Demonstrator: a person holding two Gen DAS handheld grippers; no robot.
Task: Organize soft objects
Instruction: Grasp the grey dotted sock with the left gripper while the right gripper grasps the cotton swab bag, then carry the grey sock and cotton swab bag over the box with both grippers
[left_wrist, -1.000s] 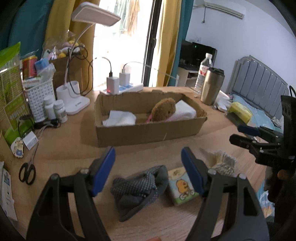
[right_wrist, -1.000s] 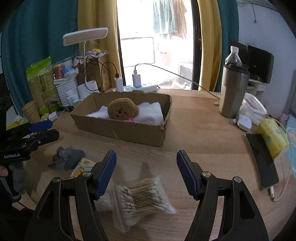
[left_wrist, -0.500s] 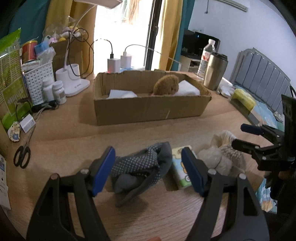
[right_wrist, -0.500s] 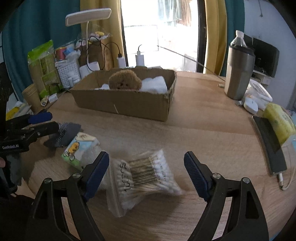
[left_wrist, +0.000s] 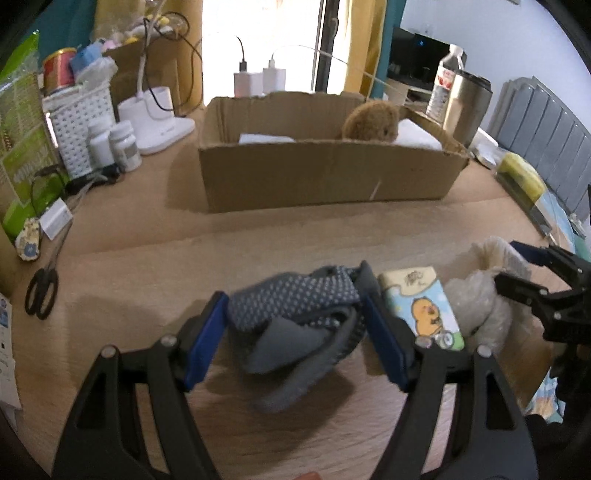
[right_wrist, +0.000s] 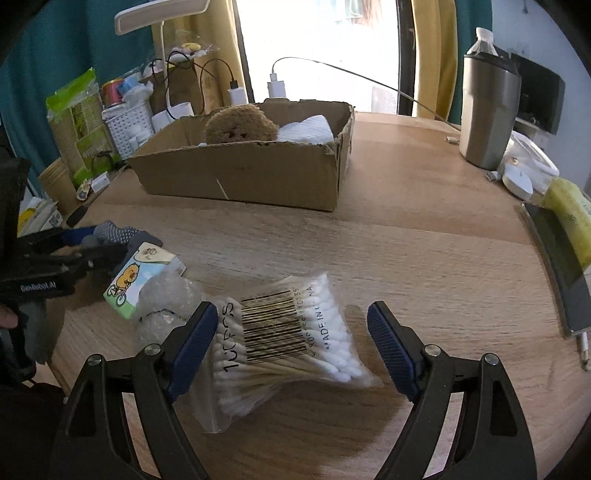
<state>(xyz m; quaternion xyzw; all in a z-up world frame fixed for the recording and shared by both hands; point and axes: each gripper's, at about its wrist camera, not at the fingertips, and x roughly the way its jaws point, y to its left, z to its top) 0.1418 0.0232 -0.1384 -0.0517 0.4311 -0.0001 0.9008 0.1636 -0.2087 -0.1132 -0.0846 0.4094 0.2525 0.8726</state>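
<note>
On the wooden desk (right_wrist: 424, 229) stood an open cardboard box (left_wrist: 325, 181) holding a brown plush toy (left_wrist: 371, 122) toward its right end, with folded white tissue (left_wrist: 415, 134) beside it and another white piece (left_wrist: 266, 138) nearer the left end. In front of the box, the left gripper (left_wrist: 295, 328) had its blue fingers (left_wrist: 205, 338) set apart on either side of a grey dotted cloth (left_wrist: 295, 314) lying on the desk; whether the pads pressed the cloth could not be told. Just right of it lay a tissue pack with a cartoon duck (left_wrist: 424, 302), touching a wad of bubble wrap (right_wrist: 162, 295). The right gripper (right_wrist: 288, 343) straddled a clear bag of cotton swabs (right_wrist: 280, 343), its jaws having just widened and standing apart, the right finger clear of the bag.
</note>
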